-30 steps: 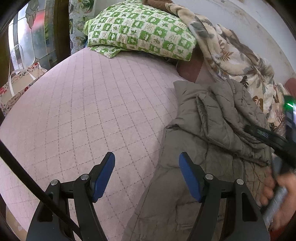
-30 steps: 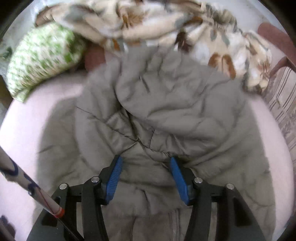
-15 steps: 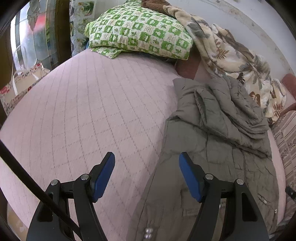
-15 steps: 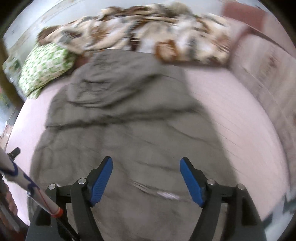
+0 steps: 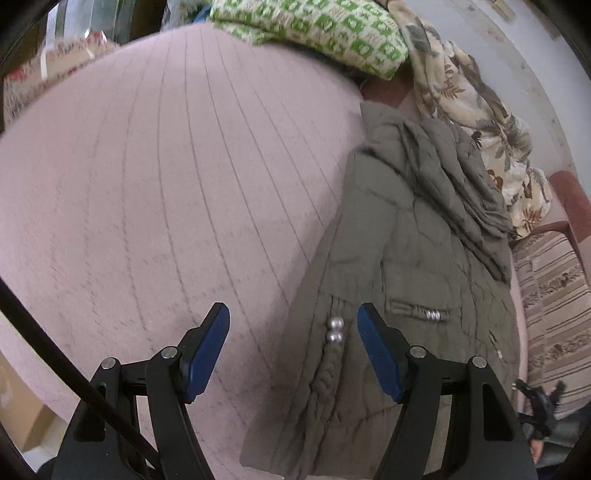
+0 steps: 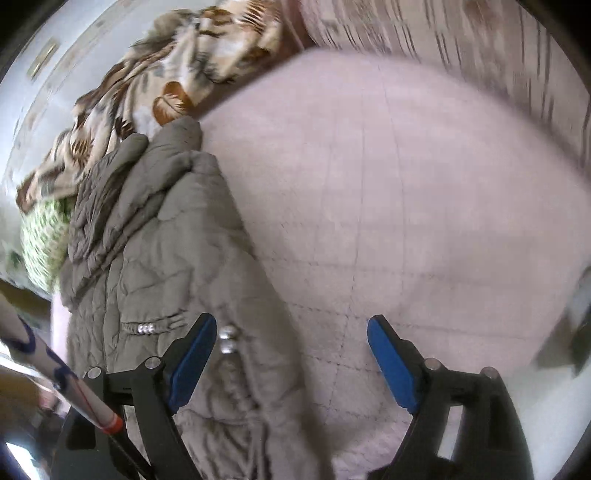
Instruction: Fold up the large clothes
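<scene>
An olive-green quilted jacket (image 5: 402, 266) lies lengthwise on the pink quilted bed (image 5: 155, 192), hood toward the pillows, with two silver beads on a cord near its lower edge. My left gripper (image 5: 293, 339) is open and empty, low over the jacket's left edge near the hem. In the right wrist view the same jacket (image 6: 166, 258) lies at the left. My right gripper (image 6: 291, 350) is open and empty above the jacket's right edge and the bare bed (image 6: 406, 206).
A green-and-white checked pillow (image 5: 325, 29) and a leaf-print blanket (image 5: 480, 122) lie at the head of the bed. A striped cushion (image 5: 554, 314) sits at the right side. A cardboard box (image 5: 22, 417) stands on the floor at the left.
Both grippers have pulled back toward the jacket's lower part. The right gripper let go of the hood area, opened wider and swung right. The jacket now lies flatter and straighter.
</scene>
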A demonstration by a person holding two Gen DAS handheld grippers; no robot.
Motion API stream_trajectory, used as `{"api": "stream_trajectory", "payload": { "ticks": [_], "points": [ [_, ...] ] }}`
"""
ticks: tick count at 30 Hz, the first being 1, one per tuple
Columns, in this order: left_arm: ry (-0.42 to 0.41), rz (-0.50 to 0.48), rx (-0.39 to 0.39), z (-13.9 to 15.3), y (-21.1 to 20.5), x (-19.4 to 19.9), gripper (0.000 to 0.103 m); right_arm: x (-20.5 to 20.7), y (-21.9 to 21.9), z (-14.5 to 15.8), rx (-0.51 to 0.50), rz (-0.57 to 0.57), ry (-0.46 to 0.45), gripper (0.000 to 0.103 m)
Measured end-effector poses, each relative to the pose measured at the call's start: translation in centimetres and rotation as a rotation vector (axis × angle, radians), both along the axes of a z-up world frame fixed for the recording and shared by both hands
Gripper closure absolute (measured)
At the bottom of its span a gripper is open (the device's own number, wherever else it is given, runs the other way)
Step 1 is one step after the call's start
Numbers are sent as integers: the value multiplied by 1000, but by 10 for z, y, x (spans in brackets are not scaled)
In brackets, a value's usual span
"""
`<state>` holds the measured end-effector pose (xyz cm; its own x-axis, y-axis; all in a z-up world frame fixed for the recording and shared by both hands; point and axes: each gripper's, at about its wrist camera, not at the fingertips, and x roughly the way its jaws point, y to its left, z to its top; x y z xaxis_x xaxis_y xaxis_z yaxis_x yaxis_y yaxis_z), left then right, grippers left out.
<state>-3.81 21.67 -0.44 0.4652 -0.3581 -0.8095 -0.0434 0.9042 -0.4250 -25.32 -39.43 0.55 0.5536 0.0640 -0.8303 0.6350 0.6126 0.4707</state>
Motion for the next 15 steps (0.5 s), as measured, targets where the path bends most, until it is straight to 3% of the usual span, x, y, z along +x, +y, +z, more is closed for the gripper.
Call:
{"api": "stream_trajectory", "payload": {
  "ticks": [4,7,10,15],
  "points": [
    [60,-34,-157,-21,-1,9,32,2,-3,-1,71,16,-68,14],
    [54,-32,-200,-27,-6,11,23,9,3,-10,142,51,-75,13],
    [70,-93,-308,-31,-15,12,22,14,11,-8,120,91,-74,11],
    [70,-180,-319,-29,-36,7,22,28,32,-15,173,198,-77,11]
  ]
}}
